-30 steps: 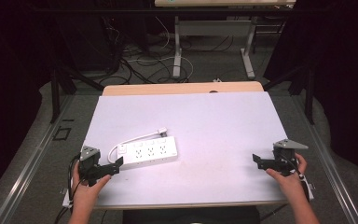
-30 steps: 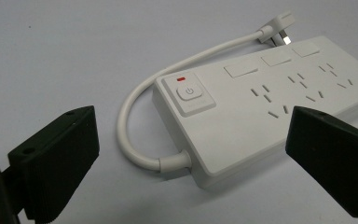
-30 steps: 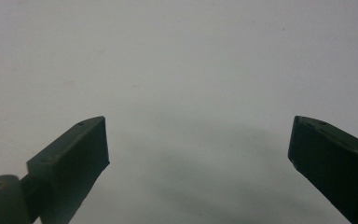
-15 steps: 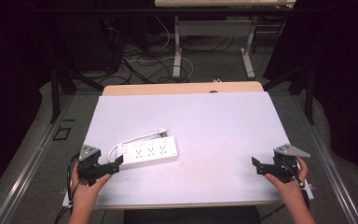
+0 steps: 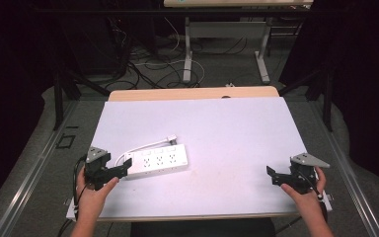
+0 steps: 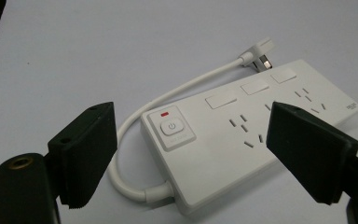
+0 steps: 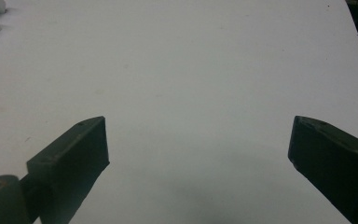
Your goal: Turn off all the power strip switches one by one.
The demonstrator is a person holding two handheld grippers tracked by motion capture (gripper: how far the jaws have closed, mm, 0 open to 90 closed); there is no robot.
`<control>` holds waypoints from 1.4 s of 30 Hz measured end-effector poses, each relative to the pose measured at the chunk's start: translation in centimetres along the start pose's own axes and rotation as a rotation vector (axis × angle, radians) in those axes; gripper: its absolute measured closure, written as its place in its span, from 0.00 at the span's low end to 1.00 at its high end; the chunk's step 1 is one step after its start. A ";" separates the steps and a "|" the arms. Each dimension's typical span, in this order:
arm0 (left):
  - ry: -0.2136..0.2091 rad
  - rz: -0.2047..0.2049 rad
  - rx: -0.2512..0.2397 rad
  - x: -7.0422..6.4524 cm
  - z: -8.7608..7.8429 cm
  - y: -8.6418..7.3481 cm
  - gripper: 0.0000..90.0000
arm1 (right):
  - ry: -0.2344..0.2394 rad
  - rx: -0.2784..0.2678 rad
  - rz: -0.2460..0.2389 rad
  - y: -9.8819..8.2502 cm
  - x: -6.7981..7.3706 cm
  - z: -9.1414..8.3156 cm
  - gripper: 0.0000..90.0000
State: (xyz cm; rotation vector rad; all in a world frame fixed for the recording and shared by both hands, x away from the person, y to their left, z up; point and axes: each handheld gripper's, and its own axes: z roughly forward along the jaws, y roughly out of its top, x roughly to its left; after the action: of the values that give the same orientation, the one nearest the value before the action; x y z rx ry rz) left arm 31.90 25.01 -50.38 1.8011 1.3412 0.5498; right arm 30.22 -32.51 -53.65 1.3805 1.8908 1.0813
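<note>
Where the white table [image 5: 217,128] meets the person's left side, we see the white power strip [image 5: 159,161] lying flat, its short cord [image 6: 135,186] looping back to a plug [image 6: 260,56] beside it. We note the left gripper [image 5: 124,167] at the strip's switch end, its jaws astride that end, apart from its sides, having just been closing. We find the right gripper [image 5: 271,174] well apart, near the right edge, jaws wide over bare tabletop.
</note>
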 end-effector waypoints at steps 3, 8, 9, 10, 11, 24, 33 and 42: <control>0.010 0.008 0.007 0.0 0.1 0.6 0.20 | 0.007 0.012 -0.005 0.0 0.0 0.1 0.05; 0.015 0.003 0.026 0.3 0.3 1.4 0.26 | 0.003 0.013 -0.005 -0.1 -0.2 0.1 0.06; 0.013 -0.001 0.030 0.3 0.4 1.6 0.26 | 0.003 0.014 -0.002 -0.1 -0.2 0.1 0.06; 0.017 -0.007 0.024 0.3 0.5 1.8 0.27 | 0.002 0.014 -0.004 -0.1 -0.2 0.1 0.06; 0.020 0.000 0.033 0.3 0.5 2.0 0.28 | 0.002 0.013 -0.002 -0.1 -0.2 0.1 0.06; 0.024 -0.041 0.031 0.2 1.9 3.5 0.39 | -0.008 0.029 0.025 -0.4 -0.5 0.1 0.07; 0.021 -0.093 0.062 0.2 3.3 3.5 0.45 | -0.012 0.020 0.031 -0.5 -0.7 0.3 0.07; 0.027 -0.127 0.106 1.0 4.4 2.6 0.58 | -0.011 0.022 0.034 -0.6 -0.7 0.4 0.07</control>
State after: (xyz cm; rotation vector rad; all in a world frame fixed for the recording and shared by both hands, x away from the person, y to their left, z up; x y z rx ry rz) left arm 36.97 24.15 -50.93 1.7830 1.5162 0.4432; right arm 30.45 -33.12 -54.37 1.4328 1.8826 1.0706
